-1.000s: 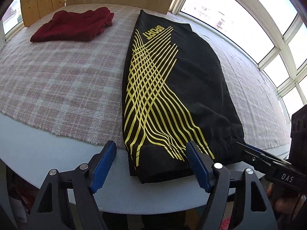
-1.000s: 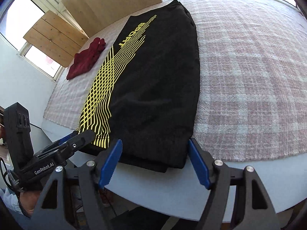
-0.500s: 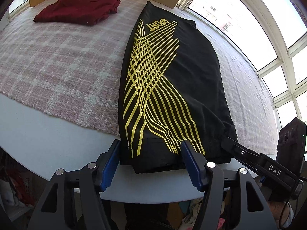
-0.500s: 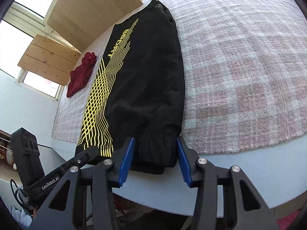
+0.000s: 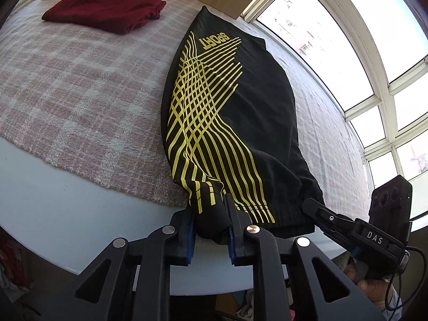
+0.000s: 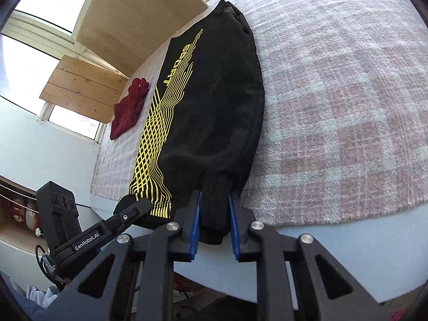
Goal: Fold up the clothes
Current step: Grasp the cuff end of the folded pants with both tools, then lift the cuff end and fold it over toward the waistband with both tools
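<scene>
Black trousers (image 5: pixel 262 123) (image 6: pixel 224 112) with yellow stripes and the word SPORT lie folded lengthwise on the plaid cloth, their cuffs at the near table edge. My left gripper (image 5: pixel 210 214) is closing on the striped left cuff, which bunches between its blue pads. My right gripper (image 6: pixel 214 208) is closing on the plain black right cuff, the fabric pinched between its pads. Each gripper shows in the other's view: the right gripper (image 5: pixel 310 203) at the cuff's right corner, the left gripper (image 6: pixel 139 204) at its left corner.
A folded dark red garment (image 5: pixel 107 13) (image 6: pixel 128 107) lies at the far left of the plaid cloth (image 5: pixel 67 93) (image 6: pixel 347 107). The pale table rim (image 5: pixel 67 214) runs along the near side. Windows and wooden boards stand behind the table.
Both grippers went from wide open around the cuffs to pinched on them. The cuff fabric now bunches up between the pads of each.
</scene>
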Available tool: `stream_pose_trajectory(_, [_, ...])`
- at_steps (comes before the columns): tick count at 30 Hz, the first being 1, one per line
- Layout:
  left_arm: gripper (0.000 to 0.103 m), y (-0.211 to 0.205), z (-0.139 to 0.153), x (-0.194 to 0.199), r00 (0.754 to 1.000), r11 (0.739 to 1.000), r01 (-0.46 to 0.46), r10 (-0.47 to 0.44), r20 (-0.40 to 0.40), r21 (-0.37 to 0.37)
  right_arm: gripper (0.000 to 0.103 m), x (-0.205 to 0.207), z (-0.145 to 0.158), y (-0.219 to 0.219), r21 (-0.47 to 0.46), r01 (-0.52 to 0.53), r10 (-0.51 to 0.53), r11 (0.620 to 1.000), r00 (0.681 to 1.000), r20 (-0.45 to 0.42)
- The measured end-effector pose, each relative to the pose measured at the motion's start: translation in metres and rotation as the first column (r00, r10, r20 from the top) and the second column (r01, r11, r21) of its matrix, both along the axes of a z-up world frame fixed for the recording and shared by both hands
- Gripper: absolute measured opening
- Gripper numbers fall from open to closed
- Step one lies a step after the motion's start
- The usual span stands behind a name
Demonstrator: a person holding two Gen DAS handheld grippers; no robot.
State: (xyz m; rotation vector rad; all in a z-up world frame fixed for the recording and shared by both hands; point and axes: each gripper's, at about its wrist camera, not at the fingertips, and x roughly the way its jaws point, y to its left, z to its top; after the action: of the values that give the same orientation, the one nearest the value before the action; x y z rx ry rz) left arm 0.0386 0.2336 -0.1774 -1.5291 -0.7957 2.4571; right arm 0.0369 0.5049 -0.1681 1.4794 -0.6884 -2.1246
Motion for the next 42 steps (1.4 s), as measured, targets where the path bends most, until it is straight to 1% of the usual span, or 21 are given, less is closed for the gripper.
stream_pose_trajectory(2, [0.017,0.003,0.004,-0.001,1.000,1.000,0.004,-0.005,-0.009,-0.015,0.018,-0.002,0.005,-0.001,-0.013,0.003,-0.003,1.000,1.000,-0.006])
stream_pose_trajectory(6, [0.017,0.008,0.028,-0.004,0.997,0.998,0.011,-0.015,-0.077,-0.058,0.018,-0.004,0.018,-0.001,-0.030,0.005,-0.006,1.000,0.999,-0.034])
stream_pose_trajectory(9, [0.017,0.010,0.043,-0.009,0.992,0.997,0.017,-0.026,-0.120,-0.077,0.018,-0.008,0.023,0.000,-0.046,0.015,-0.017,0.999,0.999,-0.040])
stream_pose_trajectory(16, [0.016,0.006,0.063,-0.032,0.984,0.997,0.009,-0.022,-0.175,-0.077,0.017,-0.025,0.040,0.004,-0.067,0.034,-0.039,0.997,0.996,-0.080])
stream_pose_trajectory(21, [0.016,0.004,0.078,-0.059,0.978,0.997,-0.038,0.023,-0.206,-0.070,0.016,-0.052,0.056,0.002,-0.086,0.014,-0.024,0.996,0.993,-0.116])
stream_pose_trajectory(25, [0.016,0.005,0.090,-0.088,0.969,0.992,-0.074,0.047,-0.244,-0.100,0.016,-0.084,0.066,0.002,-0.115,-0.007,-0.010,0.993,0.990,-0.140])
stream_pose_trajectory(30, [0.016,0.000,0.092,-0.136,0.960,0.989,-0.128,0.104,-0.260,-0.075,0.016,-0.136,0.074,-0.005,-0.118,-0.039,0.018,0.992,0.985,-0.173])
stream_pose_trajectory(32, [0.016,-0.002,0.092,-0.158,0.960,0.989,-0.128,0.104,-0.261,-0.076,0.016,-0.158,0.076,-0.009,-0.109,-0.036,0.016,0.993,0.984,-0.177])
stream_pose_trajectory(36, [0.016,-0.006,0.085,-0.209,0.972,0.992,-0.093,0.073,-0.223,-0.083,0.016,-0.197,0.072,-0.016,-0.085,0.001,-0.014,0.996,0.987,-0.157])
stream_pose_trajectory(39, [0.016,-0.009,0.076,-0.242,0.979,0.995,-0.065,0.050,-0.197,-0.074,0.016,-0.221,0.066,-0.024,-0.065,0.018,-0.027,0.998,0.989,-0.144])
stream_pose_trajectory(42, [0.016,-0.014,0.067,-0.266,0.986,0.997,-0.057,0.049,-0.162,-0.046,0.016,-0.242,0.062,-0.030,-0.049,0.021,-0.027,0.999,0.990,-0.137])
